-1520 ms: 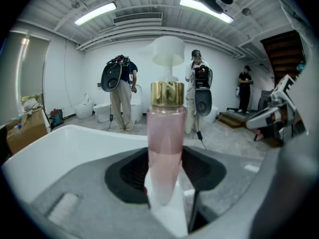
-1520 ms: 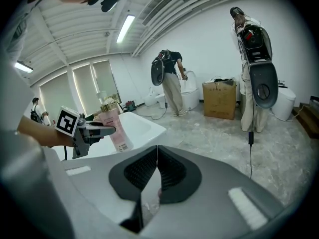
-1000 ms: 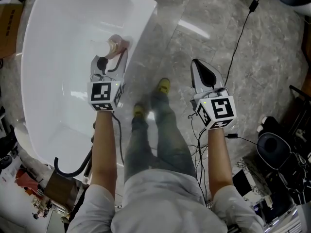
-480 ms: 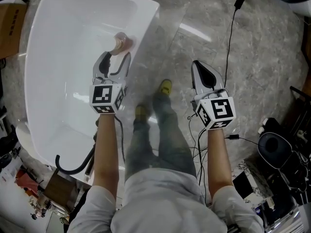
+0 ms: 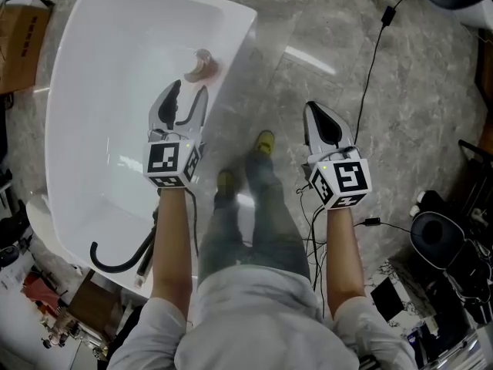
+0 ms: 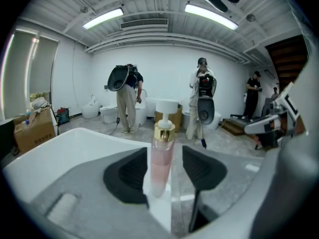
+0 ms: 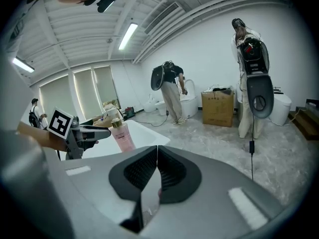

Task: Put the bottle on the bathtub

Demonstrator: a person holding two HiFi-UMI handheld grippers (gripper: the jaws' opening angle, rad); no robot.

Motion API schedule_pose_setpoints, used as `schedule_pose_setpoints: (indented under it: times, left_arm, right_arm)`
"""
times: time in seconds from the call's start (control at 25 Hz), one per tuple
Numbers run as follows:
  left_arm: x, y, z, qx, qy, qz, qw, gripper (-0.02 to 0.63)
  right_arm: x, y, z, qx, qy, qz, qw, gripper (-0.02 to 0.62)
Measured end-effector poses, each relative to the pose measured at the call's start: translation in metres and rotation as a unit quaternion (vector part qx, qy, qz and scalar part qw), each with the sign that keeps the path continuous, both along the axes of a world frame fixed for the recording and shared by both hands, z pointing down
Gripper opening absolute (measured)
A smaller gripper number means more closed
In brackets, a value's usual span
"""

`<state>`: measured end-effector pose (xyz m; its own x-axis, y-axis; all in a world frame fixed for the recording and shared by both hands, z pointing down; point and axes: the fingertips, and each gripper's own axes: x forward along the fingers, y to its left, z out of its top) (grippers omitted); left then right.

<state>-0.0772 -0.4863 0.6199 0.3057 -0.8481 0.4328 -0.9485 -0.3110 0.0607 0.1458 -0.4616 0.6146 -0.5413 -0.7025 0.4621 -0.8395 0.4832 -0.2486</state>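
Note:
A pink bottle (image 5: 202, 65) with a gold collar and white pump stands upright on the right rim of the white bathtub (image 5: 240, 43). My left gripper (image 5: 189, 92) is open just short of it, jaws apart and not touching it. In the left gripper view the bottle (image 6: 160, 156) rises beyond the gap between the two black pads. My right gripper (image 5: 312, 110) hangs over the floor, shut with nothing in it. From the right gripper view the bottle (image 7: 122, 136) shows on the tub's edge beside the left gripper (image 7: 87, 132).
A black cable (image 5: 375, 75) runs across the marble floor on the right. A curved black hose (image 5: 115, 262) hangs at the tub's near end. A cardboard box (image 5: 25, 33) sits far left, dark equipment (image 5: 439, 237) at the right. Other people and toilets stand across the room.
My left gripper has opened off the bottle and drawn back toward me. The bottle stays standing on the rim. The right gripper has barely moved.

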Motion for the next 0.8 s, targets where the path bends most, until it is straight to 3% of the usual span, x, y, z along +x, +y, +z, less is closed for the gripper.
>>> schedule_pose_setpoints:
  times: [0.8]
  left_arm:
    - [-0.01, 0.051, -0.108, 0.05, 0.002, -0.021, 0.9985, 0.13]
  right_arm:
    - [-0.008, 0.036, -0.089, 0.041, -0.014, 0.016, 0.999, 0.005]
